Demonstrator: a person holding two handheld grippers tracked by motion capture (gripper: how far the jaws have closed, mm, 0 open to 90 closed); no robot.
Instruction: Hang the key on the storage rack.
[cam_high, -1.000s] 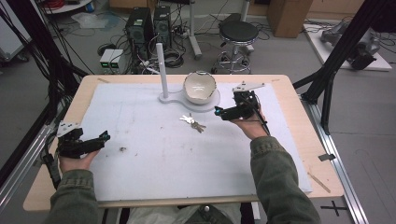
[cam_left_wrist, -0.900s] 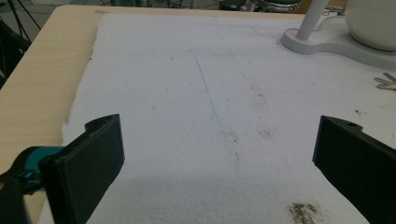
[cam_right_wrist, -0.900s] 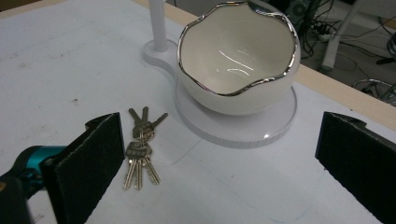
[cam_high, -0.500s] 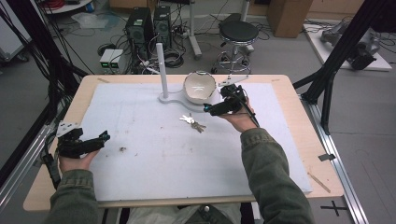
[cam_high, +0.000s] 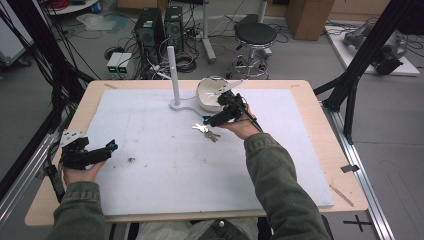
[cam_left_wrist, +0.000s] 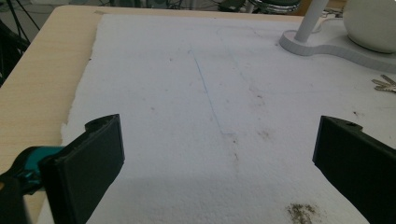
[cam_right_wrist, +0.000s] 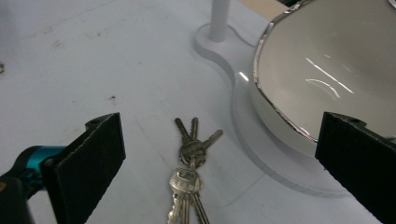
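Hovering with jaws wide apart, the right gripper (cam_high: 207, 121) sits over the keys (cam_right_wrist: 190, 173) lying flat beside the bowl (cam_right_wrist: 334, 70); flat keys could slip the pinch; left gripper (cam_high: 111, 147) idles, also spread.

One camera looked down from above the bench (cam_high: 310, 100); two rode low on each gripper, both catching the keys (cam_right_wrist: 189, 177).

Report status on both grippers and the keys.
Right gripper open, poised over the keys, not yet gripping. Left gripper open, near the table's left edge. Keys flat on the mat, beside the bowl. Nothing between jaws and keys.
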